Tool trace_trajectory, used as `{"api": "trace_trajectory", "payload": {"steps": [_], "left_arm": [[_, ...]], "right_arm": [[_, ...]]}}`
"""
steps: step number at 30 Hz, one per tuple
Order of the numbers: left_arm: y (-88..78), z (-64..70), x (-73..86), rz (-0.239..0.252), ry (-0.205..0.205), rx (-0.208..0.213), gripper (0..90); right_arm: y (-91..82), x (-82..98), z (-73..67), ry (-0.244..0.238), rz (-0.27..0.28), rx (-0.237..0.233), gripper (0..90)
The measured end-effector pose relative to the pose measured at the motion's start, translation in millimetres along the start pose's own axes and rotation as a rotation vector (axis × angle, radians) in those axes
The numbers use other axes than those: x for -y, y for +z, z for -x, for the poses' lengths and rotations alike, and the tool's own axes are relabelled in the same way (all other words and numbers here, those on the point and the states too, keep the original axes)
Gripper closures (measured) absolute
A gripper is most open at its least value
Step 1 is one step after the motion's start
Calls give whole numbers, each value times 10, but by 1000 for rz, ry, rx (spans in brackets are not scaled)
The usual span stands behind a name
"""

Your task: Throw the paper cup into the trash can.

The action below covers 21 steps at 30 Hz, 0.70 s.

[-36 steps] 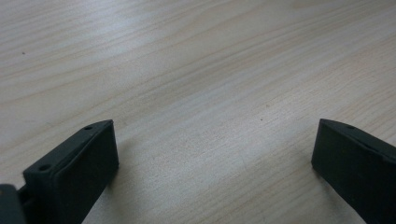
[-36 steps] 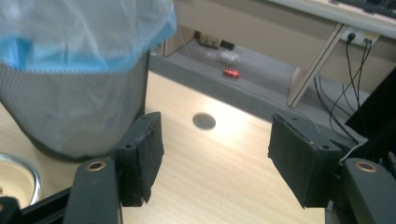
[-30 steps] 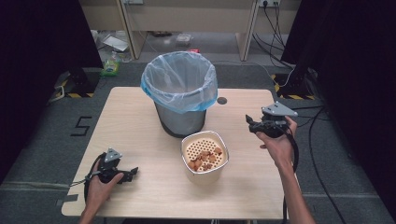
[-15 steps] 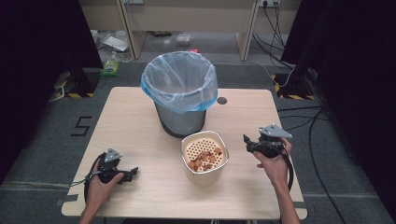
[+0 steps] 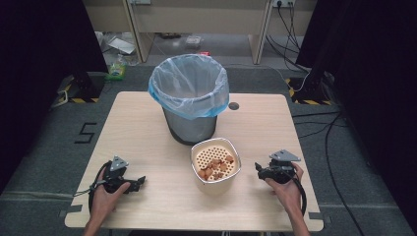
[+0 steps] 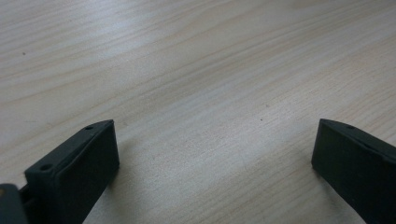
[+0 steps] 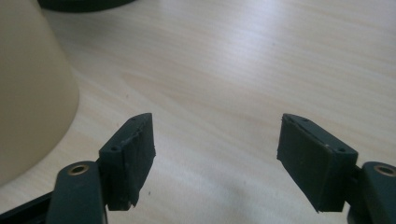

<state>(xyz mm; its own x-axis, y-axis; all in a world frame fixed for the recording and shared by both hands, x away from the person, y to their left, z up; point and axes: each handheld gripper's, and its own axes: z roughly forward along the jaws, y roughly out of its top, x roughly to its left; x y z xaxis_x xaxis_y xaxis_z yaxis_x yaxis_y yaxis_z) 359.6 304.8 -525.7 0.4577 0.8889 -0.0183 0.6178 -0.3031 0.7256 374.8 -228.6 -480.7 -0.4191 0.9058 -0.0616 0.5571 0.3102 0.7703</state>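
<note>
A cream, rounded-square strainer bowl [image 5: 215, 162] is being shown standing on the pale wood-grain counter [image 5: 147, 128], just in front of the grey waste bin [image 5: 190, 101]; its inner floor is perforated with small round holes and is being covered in part by a heap of small brown, irregular pieces [image 5: 214, 167]. The bin is being lined with a thin, crinkled, translucent blue plastic bag [image 5: 189, 83] that is folded over the round rim. The right gripper [image 5: 261, 170] is being held low over the counter just to the right of the bowl, apart from it, pointing toward it; its fingers have just been opening and are being kept wide apart, with nothing between them but bare wood. In the right gripper view the matte black, blocky fingers [image 7: 133, 147] are being seen with slightly rough, worn pad faces, and the smooth, sloping cream wall of the bowl [image 7: 32, 93] is being seen at the left edge, near the left finger but not touching it. The left gripper [image 5: 139, 181] is being held close to the counter near its front left corner, well apart from the bowl. In the left gripper view its dark rectangular fingers [image 6: 79, 163] are being held wide over the fine, streaked grain, with nothing held.
</note>
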Motion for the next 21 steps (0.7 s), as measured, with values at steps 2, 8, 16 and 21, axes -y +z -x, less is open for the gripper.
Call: {"api": "trace_trajectory", "payload": {"steps": [2,8,16,21], "left_arm": [[0,0,0,0,0,0,0],[0,0,0,0,0,0,0],[0,0,0,0,0,0,0],[0,0,1,0,0,0,0]], "right_arm": [[5,54,-18,14,-9,-3,274],[51,212,-92,-5,-76,-16,256],[112,301,-145,21,-93,-48,239],[128,335,-156,26,-67,-50,193]]}}
